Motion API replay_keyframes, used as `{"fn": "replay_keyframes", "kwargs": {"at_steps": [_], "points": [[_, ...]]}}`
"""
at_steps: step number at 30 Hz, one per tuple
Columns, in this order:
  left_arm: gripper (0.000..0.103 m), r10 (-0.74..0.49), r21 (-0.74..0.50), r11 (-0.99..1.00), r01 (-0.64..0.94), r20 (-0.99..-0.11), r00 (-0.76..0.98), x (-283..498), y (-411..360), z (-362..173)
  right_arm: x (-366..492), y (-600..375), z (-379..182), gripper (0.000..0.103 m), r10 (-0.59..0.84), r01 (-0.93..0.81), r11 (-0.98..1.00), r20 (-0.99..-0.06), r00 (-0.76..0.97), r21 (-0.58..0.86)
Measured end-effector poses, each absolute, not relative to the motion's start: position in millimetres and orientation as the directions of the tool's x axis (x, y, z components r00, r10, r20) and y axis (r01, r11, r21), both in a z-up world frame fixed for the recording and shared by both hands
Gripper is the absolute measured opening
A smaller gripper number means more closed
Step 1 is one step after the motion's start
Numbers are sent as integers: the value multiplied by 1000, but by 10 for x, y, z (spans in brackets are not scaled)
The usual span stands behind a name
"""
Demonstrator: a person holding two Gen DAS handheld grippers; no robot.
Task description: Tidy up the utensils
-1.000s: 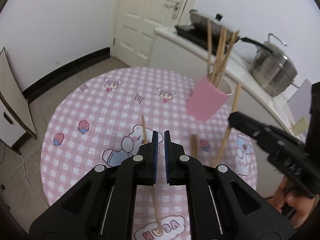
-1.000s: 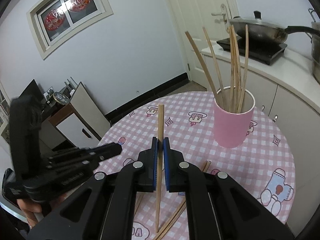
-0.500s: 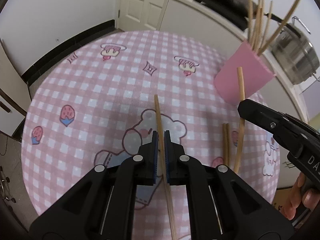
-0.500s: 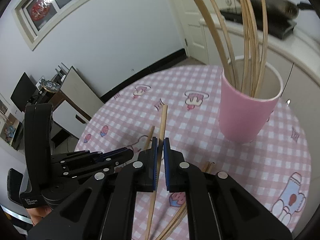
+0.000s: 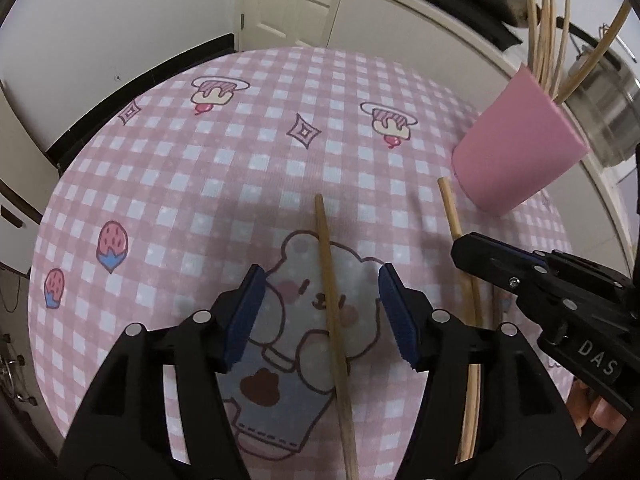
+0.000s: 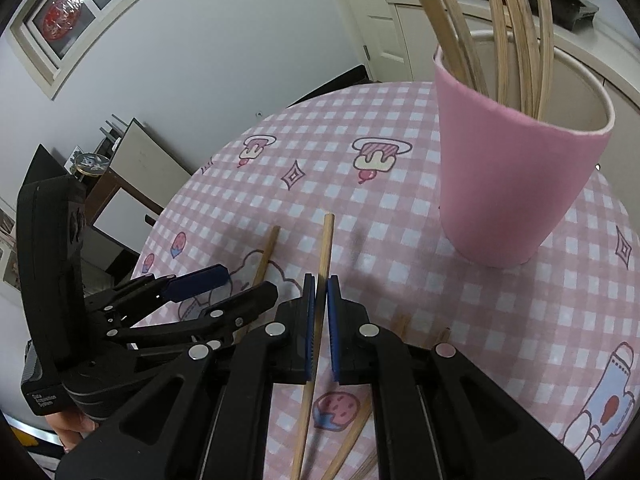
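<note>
My left gripper (image 5: 320, 312) is spread wide, its blue pads (image 5: 244, 316) standing either side of a chopstick (image 5: 332, 320) that lies flat on the pink checked tablecloth (image 5: 240, 152), across the printed bear. Neither pad touches it yet. My right gripper (image 6: 321, 328) is clenched on a second chopstick (image 6: 325, 252), which pokes out past its fingertips and tilts down toward the table. The pink cup (image 6: 512, 168) stands at the far right of the table, with several chopsticks leaning out of its mouth. More loose chopsticks (image 5: 466, 300) lie on the cloth near my right gripper, in front of the cup.

The step in hand, as I judge it, is closing my left gripper on the flat chopstick. To do it well I would lower until both pads nearly brush the cloth, keep the stick centred between them, and close squarely across it so it does not roll or skate away. Gripping nearer the middle than the tip should stop it drooping when lifted. Pinching the cloth is the risk; a small lift before travelling would show it.

For the right, the stick needs tipping more upright before it goes over the rim, and the leaning sticks leave the clearest gap on the near side of the cup.
</note>
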State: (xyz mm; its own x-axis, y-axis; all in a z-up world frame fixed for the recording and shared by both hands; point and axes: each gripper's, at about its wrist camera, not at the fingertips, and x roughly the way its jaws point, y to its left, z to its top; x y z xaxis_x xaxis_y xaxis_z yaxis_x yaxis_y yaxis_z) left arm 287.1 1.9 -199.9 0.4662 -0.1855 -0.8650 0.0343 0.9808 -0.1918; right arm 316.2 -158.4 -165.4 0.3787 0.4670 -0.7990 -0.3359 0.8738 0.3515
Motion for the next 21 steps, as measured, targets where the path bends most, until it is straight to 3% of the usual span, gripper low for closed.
{"fn": "replay_keyframes", "kwargs": {"at_steps": [3,5,10,21], "points": [[50,-155,-158,987,34,-868,471,2891,-11,-1999,3169,-1602,-1672,5,468,-333,874,-800,375,355],[33,-116,-113,993,33,-873,475,2887,-26,-2002,3173,-1599,-1675,5,469,-333,873,-800,373,357],[9,-112,-108,994,35,-872,476,2896,-26,-2010,3178,-1538,-1675,5,473,-338,871,-800,370,358],[7,-166,-177,984,29,-837,521,2732,47,-1793,3094,-1502,-1515,5,485,-360,863,-780,397,354]]}}
